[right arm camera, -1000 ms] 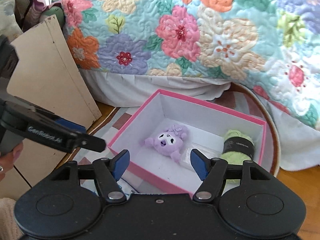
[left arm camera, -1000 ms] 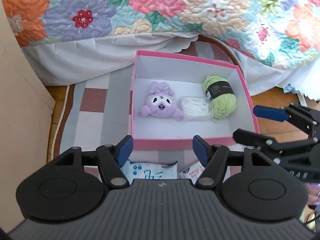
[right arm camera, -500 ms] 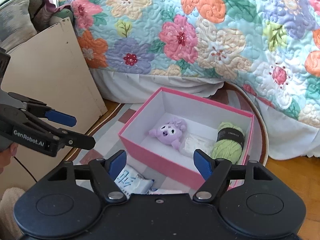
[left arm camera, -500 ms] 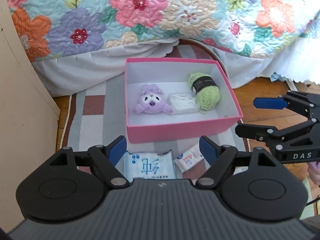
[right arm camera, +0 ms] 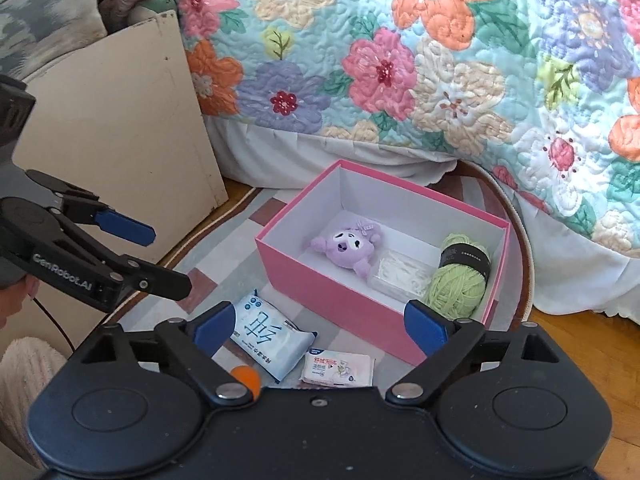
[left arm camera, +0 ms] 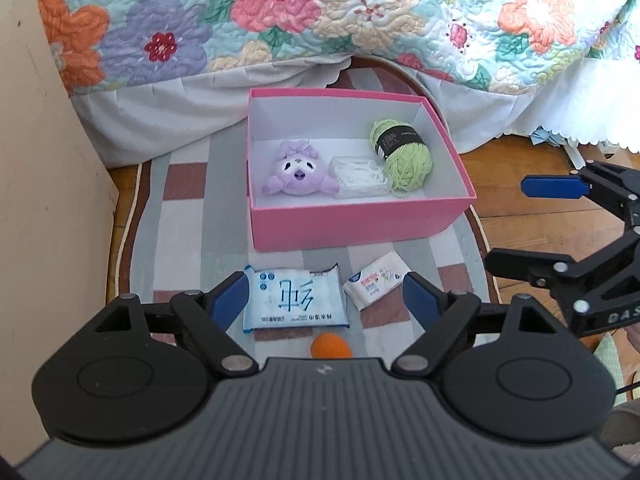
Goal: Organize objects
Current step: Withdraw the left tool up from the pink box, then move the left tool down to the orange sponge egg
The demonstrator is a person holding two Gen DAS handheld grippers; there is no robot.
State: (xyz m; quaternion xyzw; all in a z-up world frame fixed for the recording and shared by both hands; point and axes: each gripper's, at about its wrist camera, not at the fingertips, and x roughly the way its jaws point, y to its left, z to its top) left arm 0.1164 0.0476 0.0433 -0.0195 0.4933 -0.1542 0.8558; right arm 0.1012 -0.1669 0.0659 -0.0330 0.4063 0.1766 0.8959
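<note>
1. Pink box point(left arm camera: 352, 222) on striped rug point(left arm camera: 180, 248), at 12 o'clock from both grippers. It holds a purple plush point(left arm camera: 296, 170), a clear case point(left arm camera: 362, 176) and green yarn point(left arm camera: 404, 156), in a row.
2. On the rug at the box's 6 o'clock: blue wipes pack point(left arm camera: 294, 298), small pink-white pack point(left arm camera: 376, 284), orange ball point(left arm camera: 330, 346).
3. Left gripper point(left arm camera: 324, 304): jaws spread, just been opening, nothing pinched.
4. Right gripper point(right arm camera: 320, 326): jaws spread wide, just been opening, empty.

Pink box point(left arm camera: 360, 226) holds purple plush point(left arm camera: 294, 168) and green yarn point(left arm camera: 402, 156); floral quilt point(left arm camera: 320, 12) above checked rug point(left arm camera: 180, 216).
</note>
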